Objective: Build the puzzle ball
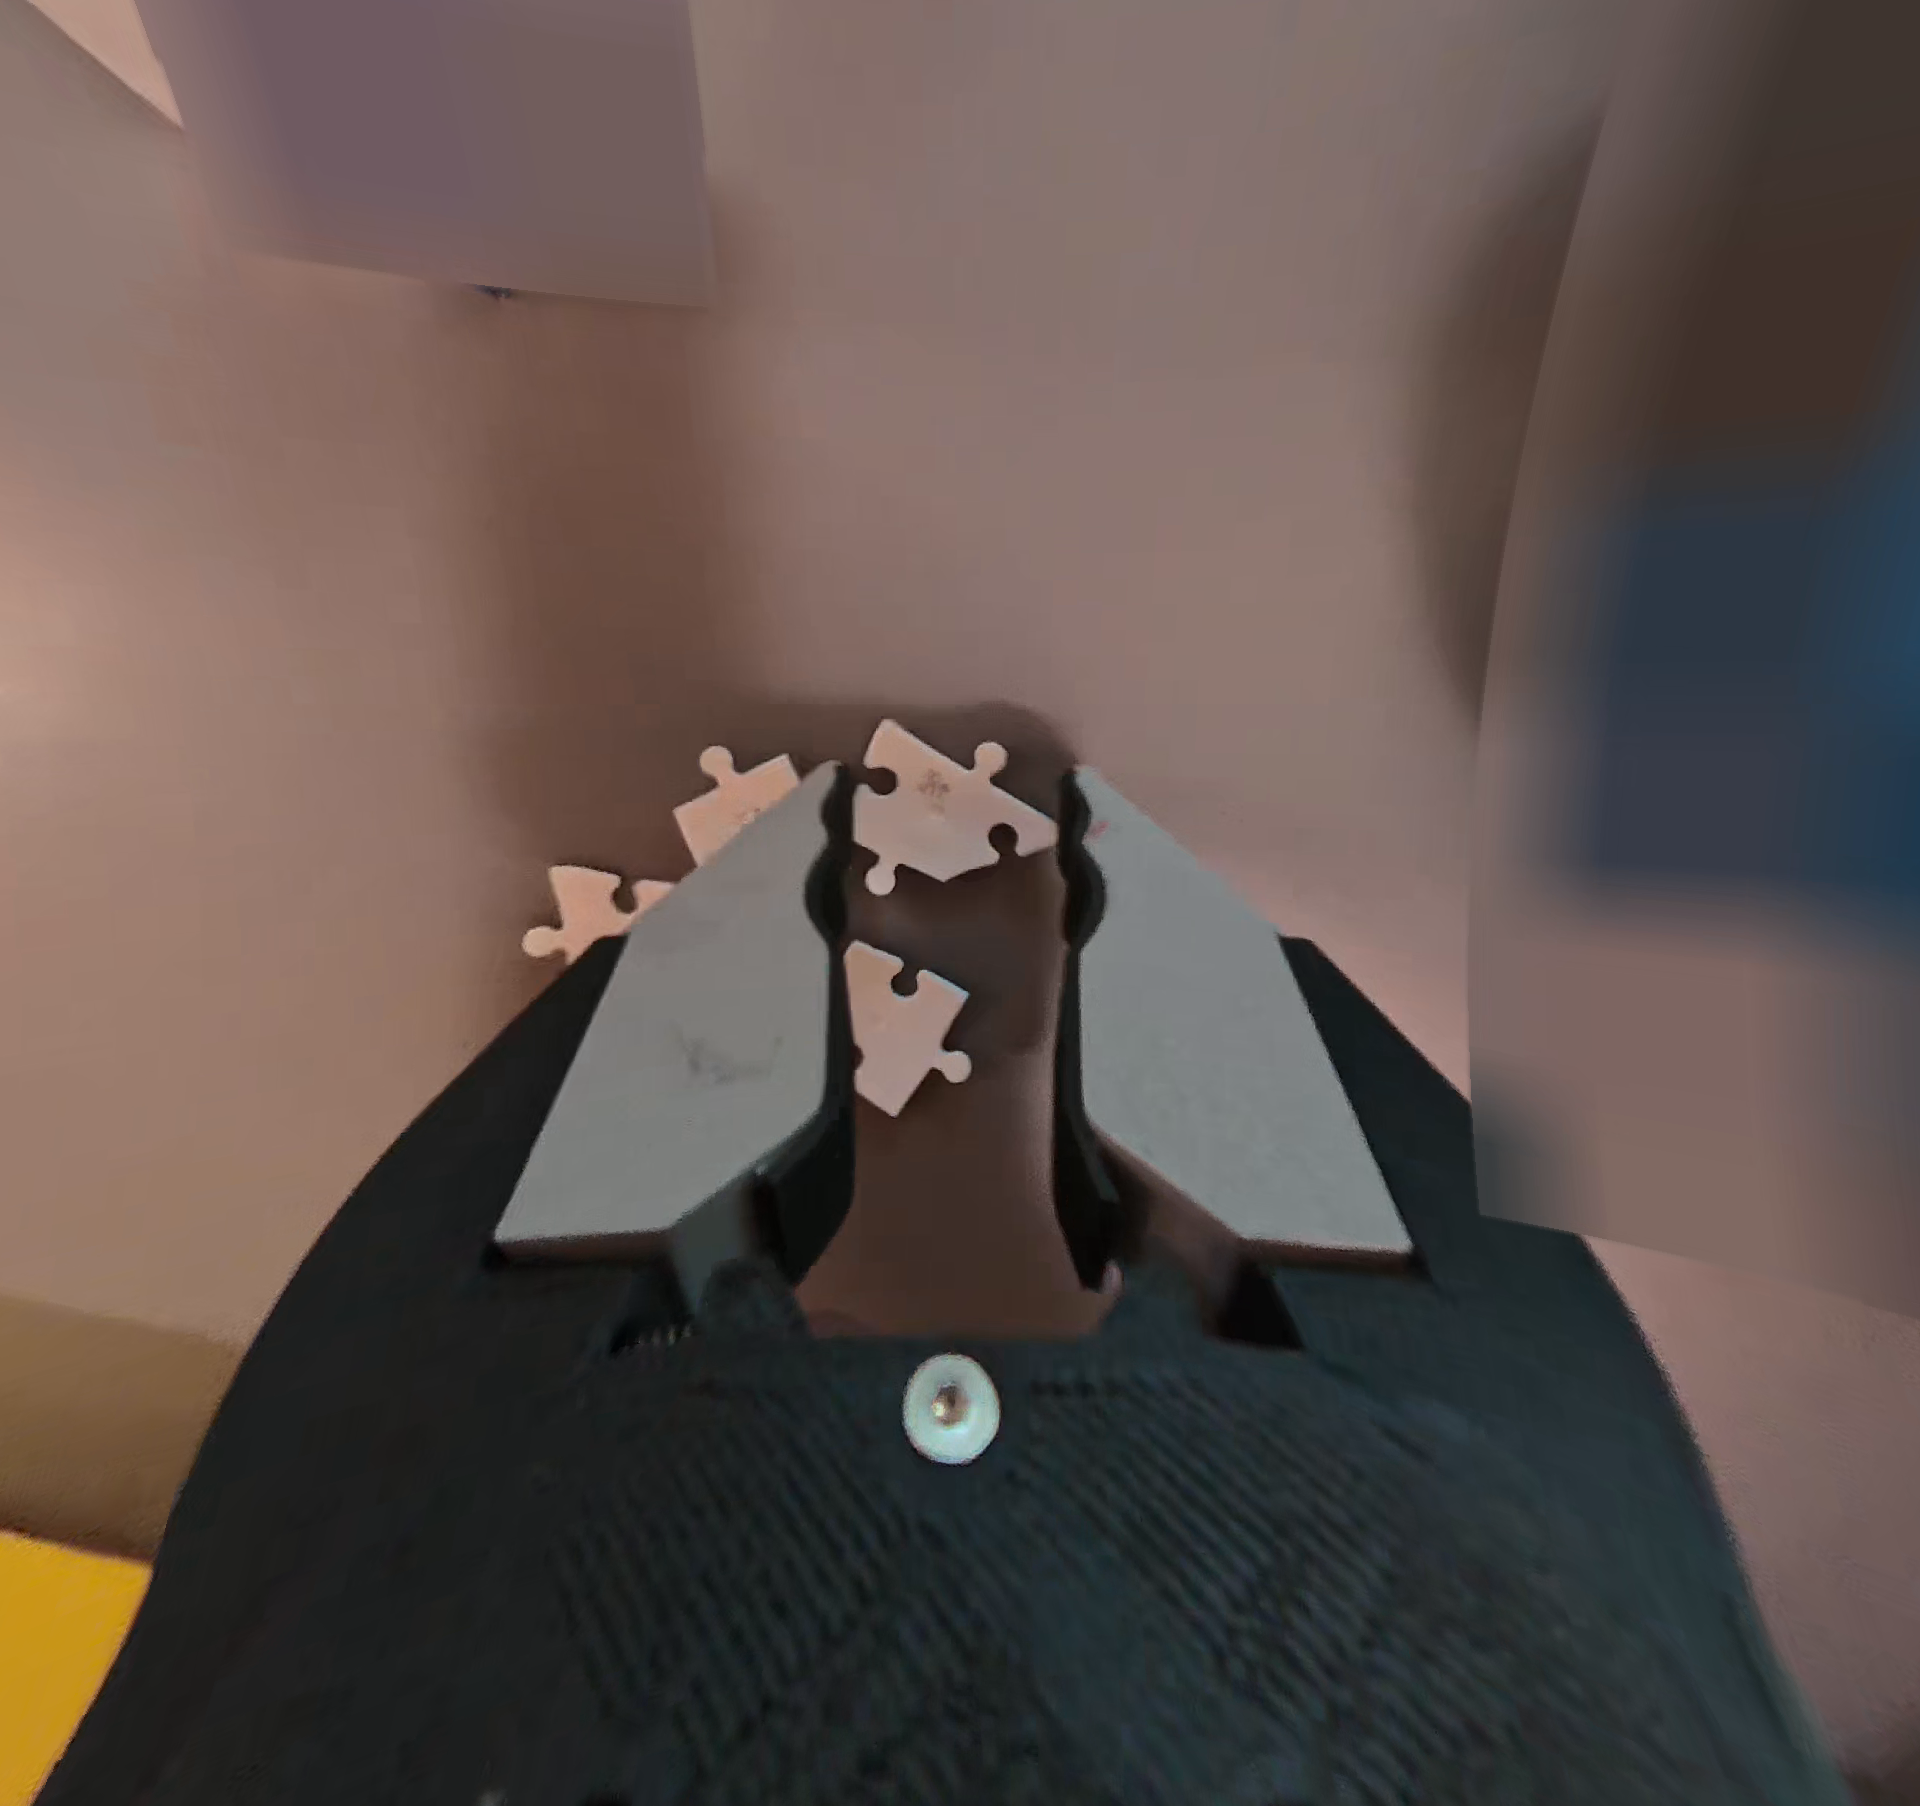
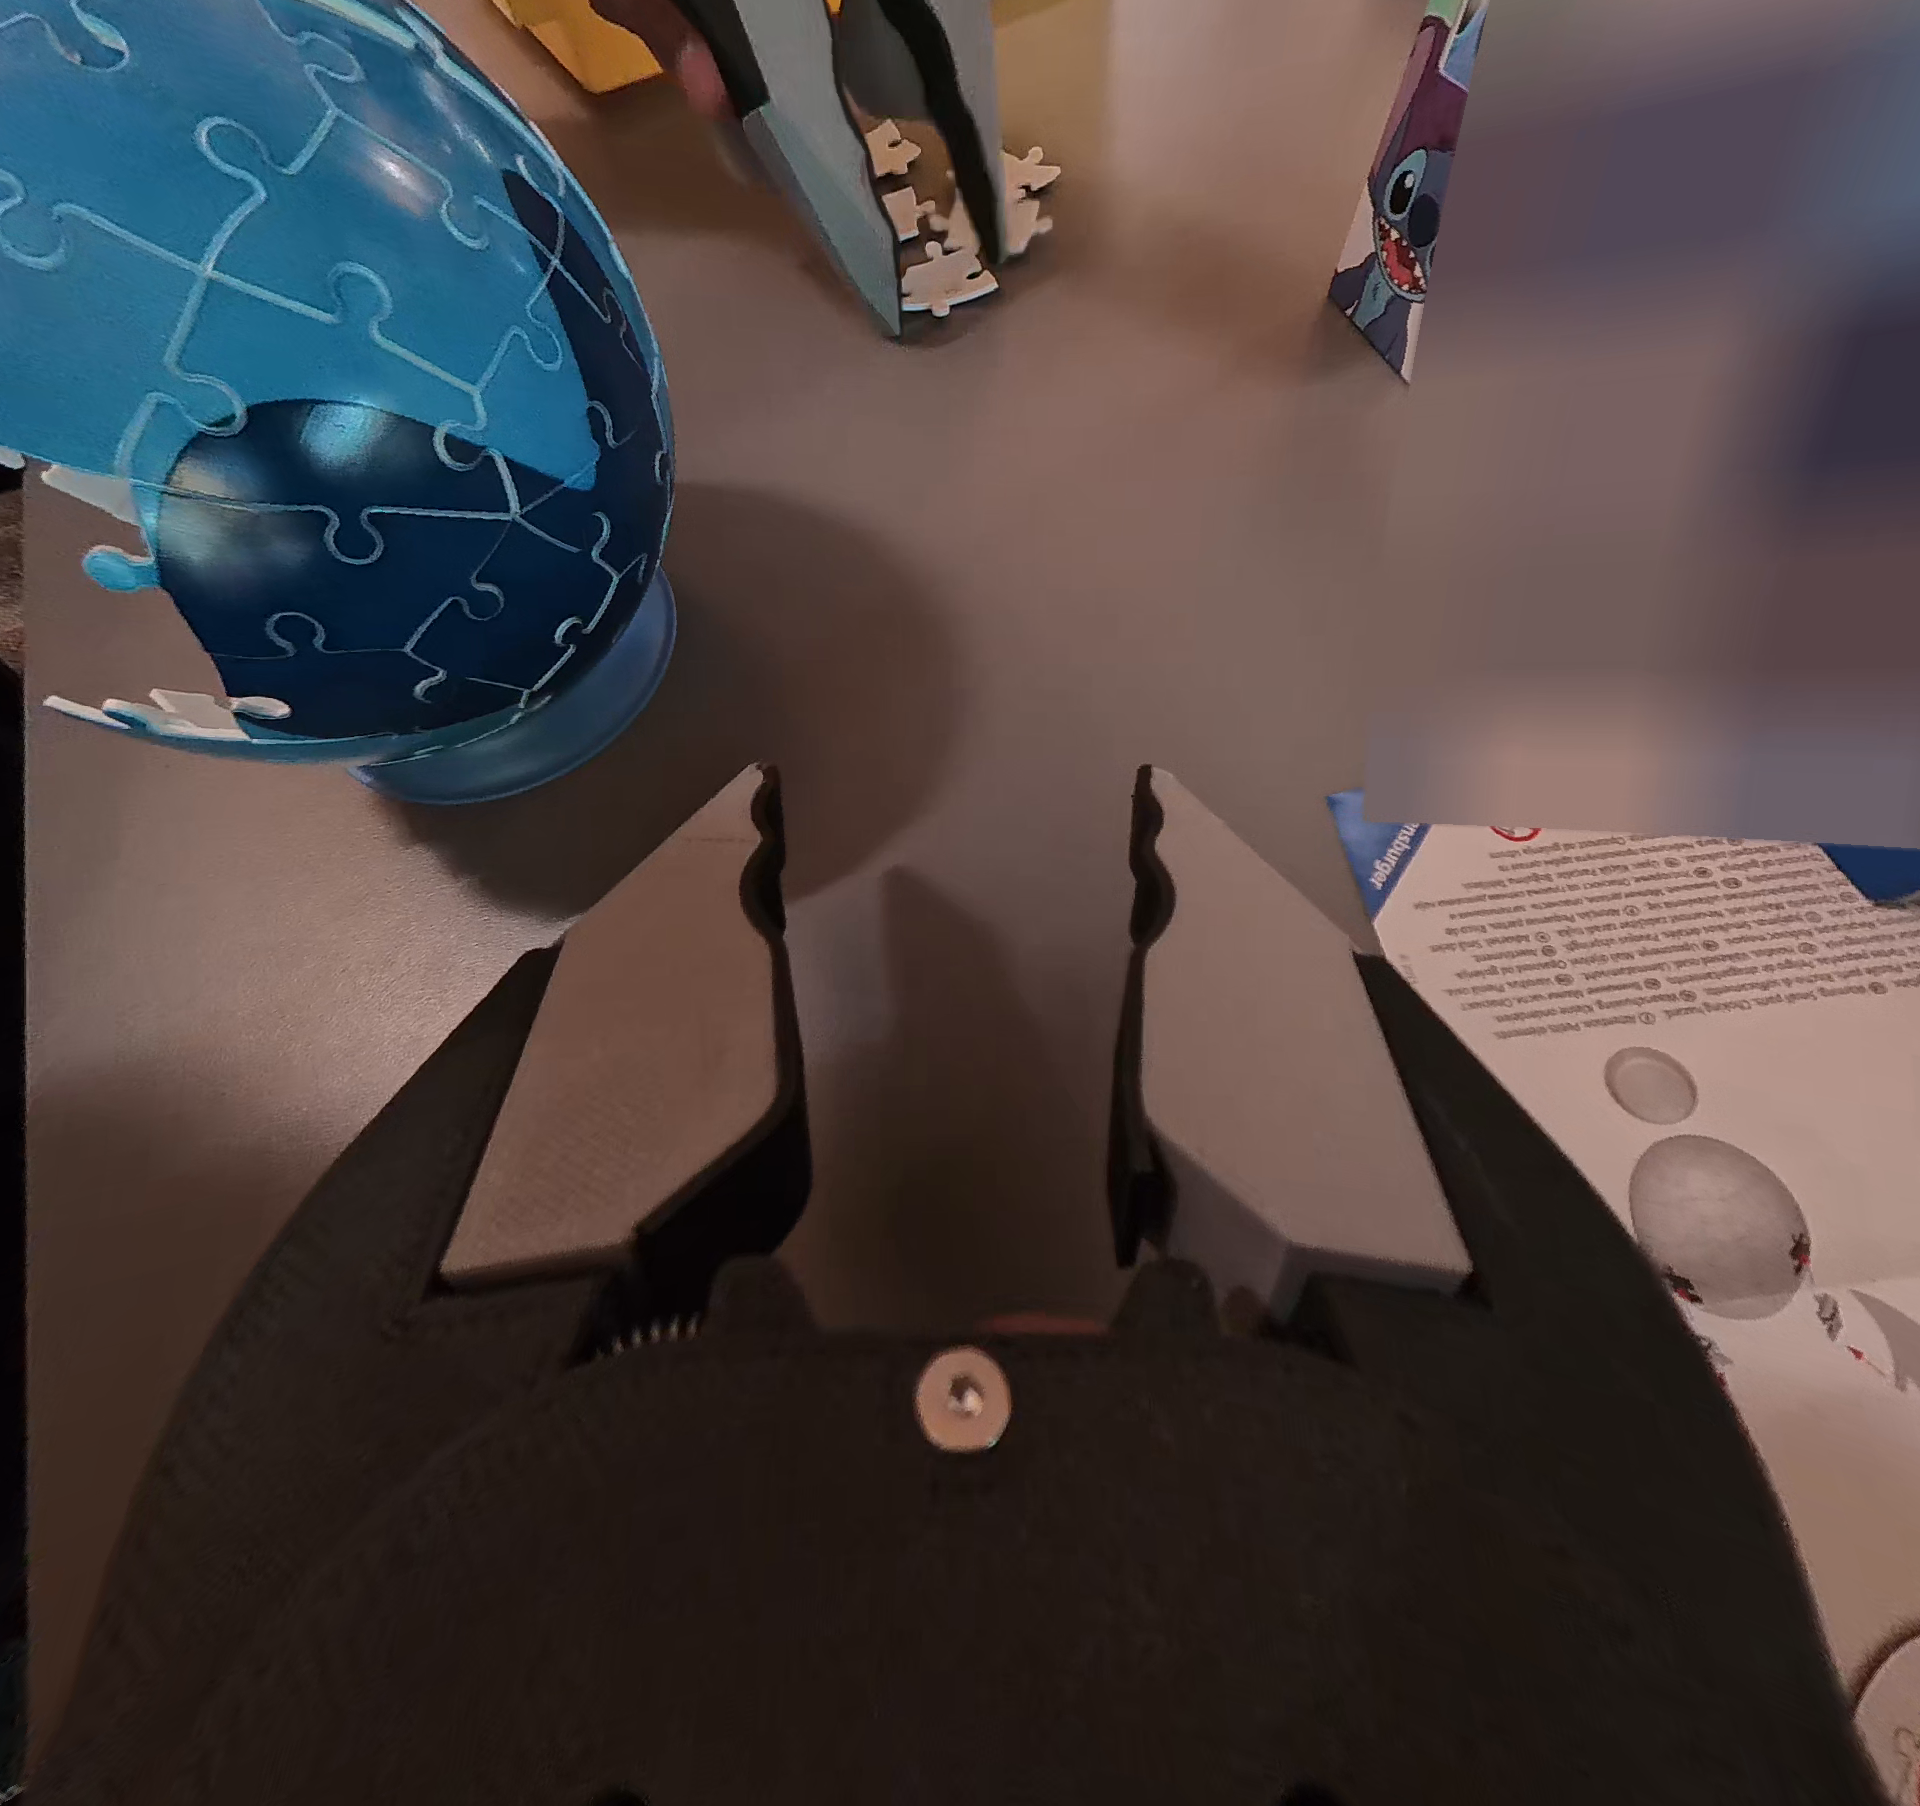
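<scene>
The puzzle ball [image 2: 312, 385], part-built, sits on its stand on the desk [image 2: 1039, 561]; its loose pieces [image 1: 940, 811], light, thin and stiff, lie between the parted, empty left hand-held gripper [image 1: 951, 790], best pinched by their edges.

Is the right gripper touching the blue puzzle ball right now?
Apart. The right wrist view shows the right gripper open over bare table, with the puzzle ball off to its left across a clear gap.

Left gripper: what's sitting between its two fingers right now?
In the left wrist view, two loose pale puzzle pieces lie on the table between the open left gripper's fingers: one at the tips, another nearer the camera.
</scene>
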A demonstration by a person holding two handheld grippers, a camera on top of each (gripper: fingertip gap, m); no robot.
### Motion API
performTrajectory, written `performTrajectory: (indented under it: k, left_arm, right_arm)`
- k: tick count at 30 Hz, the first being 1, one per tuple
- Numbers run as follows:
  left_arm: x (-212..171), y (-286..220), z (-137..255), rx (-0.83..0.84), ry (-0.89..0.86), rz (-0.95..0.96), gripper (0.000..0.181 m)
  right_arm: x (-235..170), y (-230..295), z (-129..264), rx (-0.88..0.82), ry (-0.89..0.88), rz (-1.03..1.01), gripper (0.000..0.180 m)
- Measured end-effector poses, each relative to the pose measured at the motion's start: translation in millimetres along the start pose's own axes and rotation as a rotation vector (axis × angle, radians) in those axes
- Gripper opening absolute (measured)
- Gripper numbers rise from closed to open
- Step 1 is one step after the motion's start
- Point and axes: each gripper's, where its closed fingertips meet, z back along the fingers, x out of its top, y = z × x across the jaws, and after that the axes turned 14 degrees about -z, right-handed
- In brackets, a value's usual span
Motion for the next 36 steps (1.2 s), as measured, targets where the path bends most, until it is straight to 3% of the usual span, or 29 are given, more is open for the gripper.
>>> performTrajectory:
  k: [7, 9, 11, 18, 24, 29, 36]
  left_arm:
    - [0, -2, 1, 0.012, -0.048, -0.004, 0.03]
    - [0, -1, 2, 0.044, -0.062, -0.011, 0.022]
    - [3, 2, 5, 0.094, -0.095, -0.017, 0.002]
    - [-1, 1, 5, 0.135, -0.127, 0.05, 0.003]
    - [6, 14, 35, 0.233, -0.215, 0.151, 0.004]
    - [2, 16, 50, 0.263, -0.294, 0.283, 0.019]
    - [-9, 8, 35, 0.283, -0.217, 0.236, 0.026]
  right_arm:
    - [1, 0, 1, 0.007, -0.007, -0.011, 0.064]
    - [2, -1, 1, 0.009, -0.014, -0.017, 0.063]
    - [3, -1, 2, 0.013, -0.021, -0.023, 0.063]
    - [8, -4, 6, 0.026, -0.055, -0.054, 0.062]
    - [13, -5, 11, 0.027, -0.098, -0.047, 0.059]
    - [15, -7, 13, 0.022, -0.117, -0.052, 0.059]
    - [19, -9, 15, 0.04, -0.142, -0.071, 0.056]
